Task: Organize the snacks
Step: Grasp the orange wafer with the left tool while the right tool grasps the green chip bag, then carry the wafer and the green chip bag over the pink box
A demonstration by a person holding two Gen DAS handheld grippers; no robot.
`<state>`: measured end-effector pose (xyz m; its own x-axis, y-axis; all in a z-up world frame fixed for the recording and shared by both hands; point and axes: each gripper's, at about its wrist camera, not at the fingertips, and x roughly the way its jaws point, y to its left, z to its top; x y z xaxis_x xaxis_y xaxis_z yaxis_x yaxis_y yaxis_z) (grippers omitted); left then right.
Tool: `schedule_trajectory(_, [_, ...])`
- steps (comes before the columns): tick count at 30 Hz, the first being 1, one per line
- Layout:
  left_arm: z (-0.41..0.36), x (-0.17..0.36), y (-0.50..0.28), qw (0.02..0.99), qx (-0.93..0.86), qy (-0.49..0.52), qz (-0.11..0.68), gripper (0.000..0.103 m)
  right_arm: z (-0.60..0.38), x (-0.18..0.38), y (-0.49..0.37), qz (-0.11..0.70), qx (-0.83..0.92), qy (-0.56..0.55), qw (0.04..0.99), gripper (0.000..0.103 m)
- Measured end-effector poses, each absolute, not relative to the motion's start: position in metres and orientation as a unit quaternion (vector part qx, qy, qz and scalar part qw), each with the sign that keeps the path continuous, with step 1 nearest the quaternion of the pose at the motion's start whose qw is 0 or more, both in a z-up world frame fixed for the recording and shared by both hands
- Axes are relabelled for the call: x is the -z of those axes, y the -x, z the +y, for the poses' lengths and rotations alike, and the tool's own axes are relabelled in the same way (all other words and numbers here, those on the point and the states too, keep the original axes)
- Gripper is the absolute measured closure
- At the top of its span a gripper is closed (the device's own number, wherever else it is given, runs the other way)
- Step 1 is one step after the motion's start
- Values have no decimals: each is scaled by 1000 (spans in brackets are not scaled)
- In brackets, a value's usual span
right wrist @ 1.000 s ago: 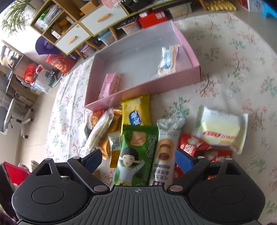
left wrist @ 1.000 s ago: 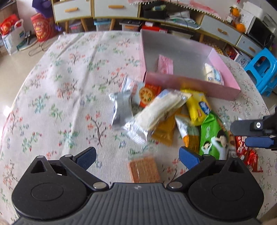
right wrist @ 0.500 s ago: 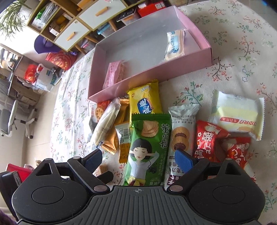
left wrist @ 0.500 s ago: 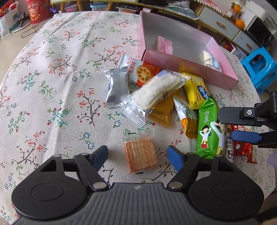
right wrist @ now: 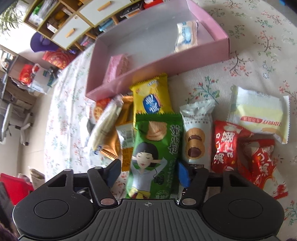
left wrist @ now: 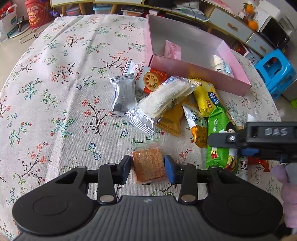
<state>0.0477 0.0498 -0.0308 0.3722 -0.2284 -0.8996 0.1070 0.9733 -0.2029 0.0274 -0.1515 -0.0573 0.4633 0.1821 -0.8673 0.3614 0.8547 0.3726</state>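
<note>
Left tongs (left wrist: pixel 148 166) have just been closing, pads now against both sides of the orange wafer pack (left wrist: pixel 149 166) lying on the floral-cloth surface (left wrist: pixel 55 89). Right tongs (right wrist: pixel 148 171) also closing, straddling the green snack bag (right wrist: pixel 155 153); right pad touches it, left pad shows a gap, so not clamped. Ahead of both tongs: pile of snack packs, then the pink box (left wrist: pixel 200 74) with a pink pack (left wrist: pixel 172 50) and a white-blue pack (right wrist: pixel 186 36) inside. Beyond the surface: drawer cabinets (right wrist: pixel 83 24), blue stool (left wrist: pixel 276 70), red bags (left wrist: pixel 38 12) on the floor.
</note>
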Motion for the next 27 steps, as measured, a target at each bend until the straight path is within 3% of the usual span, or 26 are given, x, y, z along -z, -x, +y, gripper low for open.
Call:
schedule_trajectory(6, [50,27,-47,832,101,49,543,69,-144,54,-25,511,67,-244,822,57])
schedule_trajectory(27, [41,-17,-53,863,134,85,480,70,-192,-6,-20,414,55,-324,849,58])
